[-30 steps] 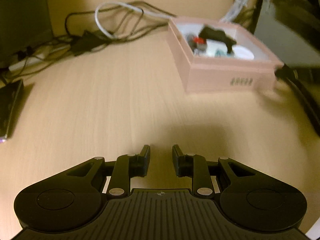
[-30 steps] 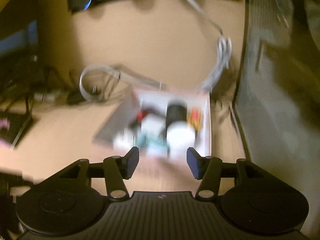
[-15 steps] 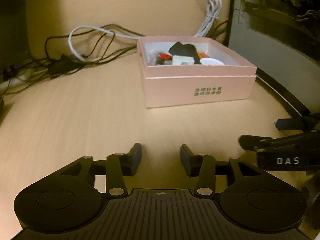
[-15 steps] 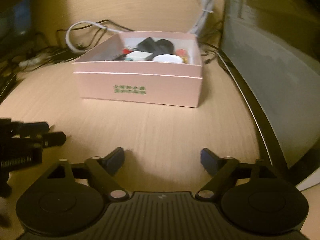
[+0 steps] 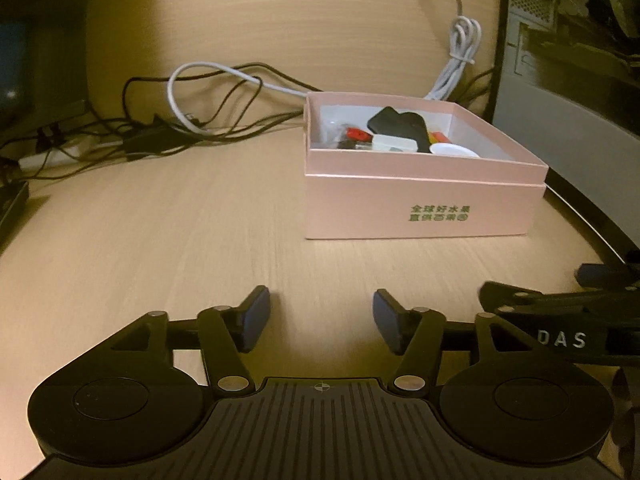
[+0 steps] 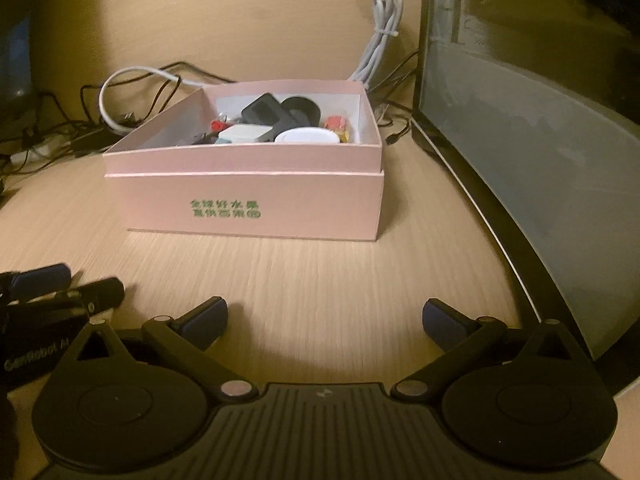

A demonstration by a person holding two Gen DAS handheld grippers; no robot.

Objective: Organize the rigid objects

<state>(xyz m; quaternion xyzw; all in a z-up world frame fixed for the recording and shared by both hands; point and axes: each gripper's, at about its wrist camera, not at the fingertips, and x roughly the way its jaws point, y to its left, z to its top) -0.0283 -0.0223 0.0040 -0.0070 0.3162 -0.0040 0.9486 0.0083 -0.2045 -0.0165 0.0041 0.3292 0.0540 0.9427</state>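
Observation:
A pink cardboard box [image 5: 424, 204] [image 6: 256, 208] with green print stands open on the wooden desk. Inside lie several small items: black pieces [image 6: 280, 114], a white block [image 6: 246, 133], a white round lid [image 6: 306, 136] and red bits [image 6: 336, 123]. My left gripper [image 5: 321, 318] is open and empty, low over the desk in front of the box. My right gripper [image 6: 325, 320] is open wide and empty, also in front of the box. Each gripper shows at the edge of the other's view [image 5: 560, 320] [image 6: 52, 292].
A tangle of black and white cables [image 5: 192, 120] lies behind the box on the left. A bundled white cable [image 6: 380, 36] hangs at the back. A dark computer case [image 6: 540, 140] stands close on the right. A dark device [image 5: 12, 204] sits at the left edge.
Both grippers have pulled back from over the box and dropped low to the desk in front of it. Both have opened wider.

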